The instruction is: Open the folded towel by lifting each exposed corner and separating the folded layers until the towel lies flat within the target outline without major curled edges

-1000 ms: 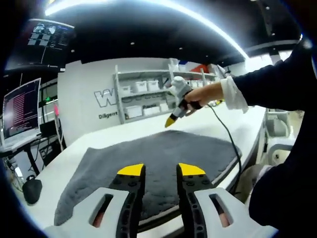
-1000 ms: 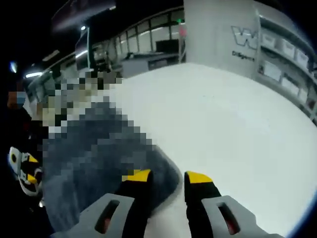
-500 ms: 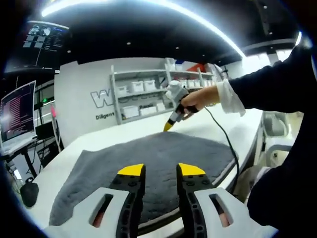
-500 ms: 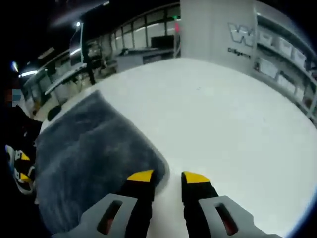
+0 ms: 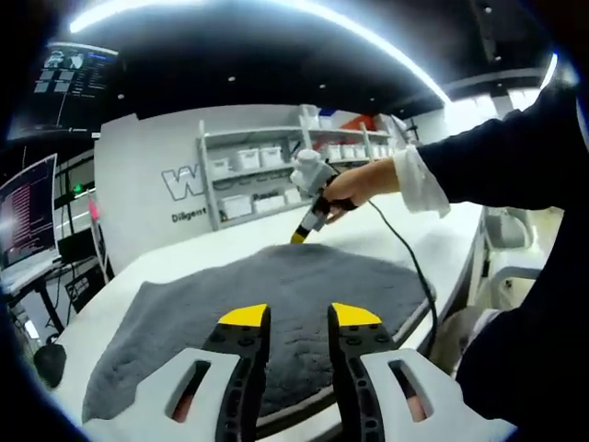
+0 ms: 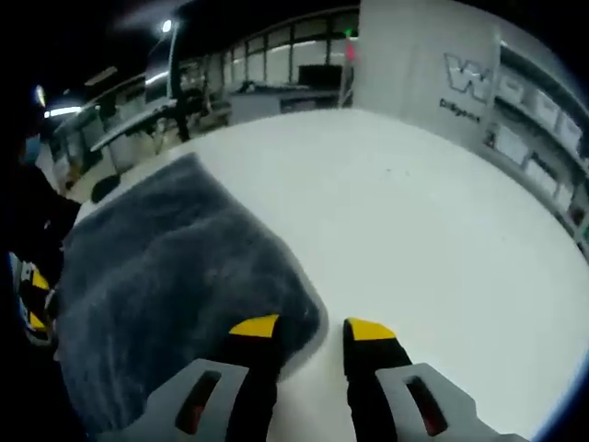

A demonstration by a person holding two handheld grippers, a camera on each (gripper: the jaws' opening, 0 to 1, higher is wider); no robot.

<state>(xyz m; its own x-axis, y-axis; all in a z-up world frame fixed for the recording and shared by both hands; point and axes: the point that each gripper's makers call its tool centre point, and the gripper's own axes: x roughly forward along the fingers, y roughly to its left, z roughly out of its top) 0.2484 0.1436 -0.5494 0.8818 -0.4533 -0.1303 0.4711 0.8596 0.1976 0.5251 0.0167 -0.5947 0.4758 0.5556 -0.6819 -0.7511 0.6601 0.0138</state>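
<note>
A dark grey towel lies spread on the white table. My left gripper hovers open over the towel's near edge, nothing between its yellow-tipped jaws. Across the towel, a hand holds my right gripper, its yellow tips pointing down at the far edge. In the right gripper view, the right gripper is open just above a rounded corner of the towel; its left jaw stands over the cloth, its right jaw over the bare table. My left gripper shows at the far left edge.
A cable trails from the right gripper over the table's right edge. Shelves with white bins stand against the back wall. Monitors and a dark mouse are at the left. The person's dark sleeve reaches in from the right.
The right gripper has dropped closer to the towel's far edge and shifted a little left. The left gripper holds its place above the near edge. The towel lies as before.
</note>
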